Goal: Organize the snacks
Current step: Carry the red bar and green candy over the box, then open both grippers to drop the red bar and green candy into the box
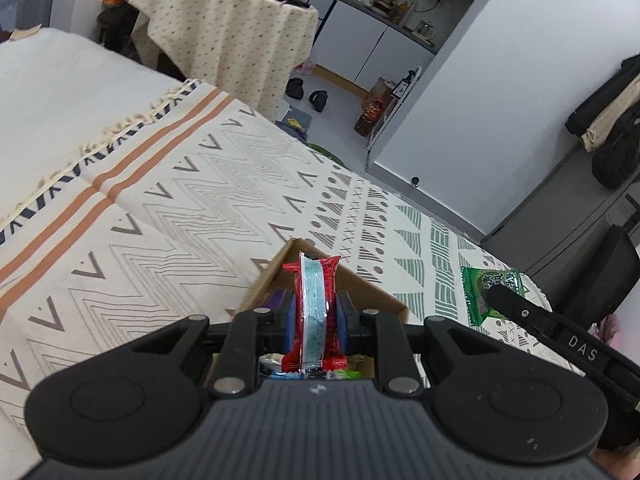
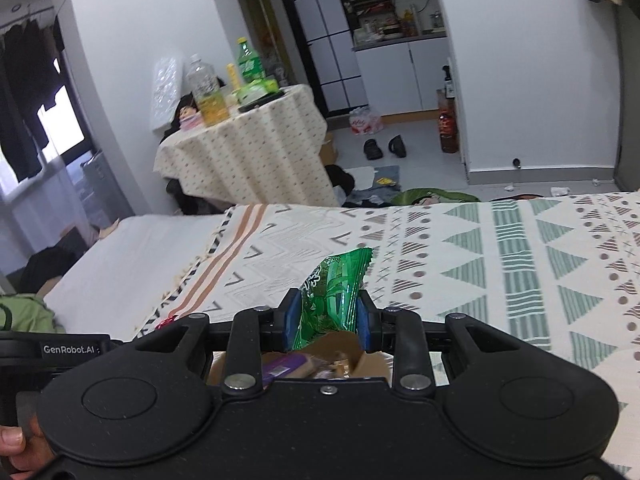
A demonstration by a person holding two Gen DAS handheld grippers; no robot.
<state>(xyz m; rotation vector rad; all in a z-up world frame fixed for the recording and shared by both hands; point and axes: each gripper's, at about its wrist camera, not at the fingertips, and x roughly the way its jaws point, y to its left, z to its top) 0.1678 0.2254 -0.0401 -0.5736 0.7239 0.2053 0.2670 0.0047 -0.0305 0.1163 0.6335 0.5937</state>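
Box [image 1: 384, 294] on bedspread [image 1: 160, 216] holds mixed snacks. Left gripper [image 1: 316, 316] clamps red packet [image 1: 316, 300] above box; right gripper [image 2: 328, 316] clamps green packet [image 2: 332, 296] above box.

box: brown cardboard box [image 1: 352, 280] on patterned woven bedspread [image 1: 180, 208]
left gripper [image 1: 316, 320]: over box, red plastic snack packet [image 1: 316, 300] upright between fingers
right gripper [image 2: 328, 320]: over box, green foil snack packet [image 2: 332, 296] between fingers
behind bed: round cloth-draped table [image 2: 248, 152]
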